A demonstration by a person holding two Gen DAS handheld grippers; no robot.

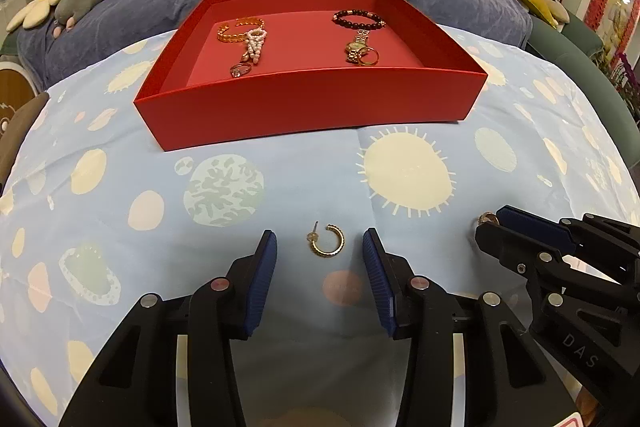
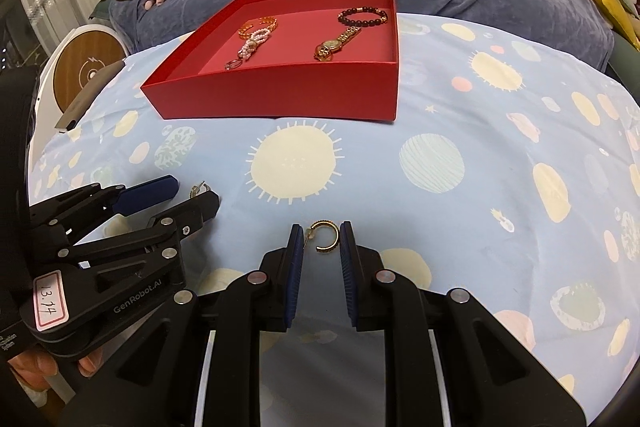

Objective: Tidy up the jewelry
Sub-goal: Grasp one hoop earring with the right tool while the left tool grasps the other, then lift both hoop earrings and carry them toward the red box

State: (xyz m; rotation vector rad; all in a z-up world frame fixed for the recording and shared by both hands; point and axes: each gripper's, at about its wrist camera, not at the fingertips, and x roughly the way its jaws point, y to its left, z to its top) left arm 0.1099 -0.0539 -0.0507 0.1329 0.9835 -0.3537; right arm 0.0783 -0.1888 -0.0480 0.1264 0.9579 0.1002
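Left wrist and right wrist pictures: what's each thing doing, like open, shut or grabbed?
Red box: open, no lid, jewelry inside.
Left claw: open, touching nothing.
Loose earring: lying flat between the left claw's fingers, not pinched.
Right claw: shut on the held earring.
Watch: lying in the red box.

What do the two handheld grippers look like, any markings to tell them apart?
Both are matte black linkage frames with silver rivets, red pivot caps and ribbed blue finger pads. The left gripper carries "GenRobot.AI" lettering and a pink-edged label handwritten "13.14". The right gripper shows "DAS" lettering.
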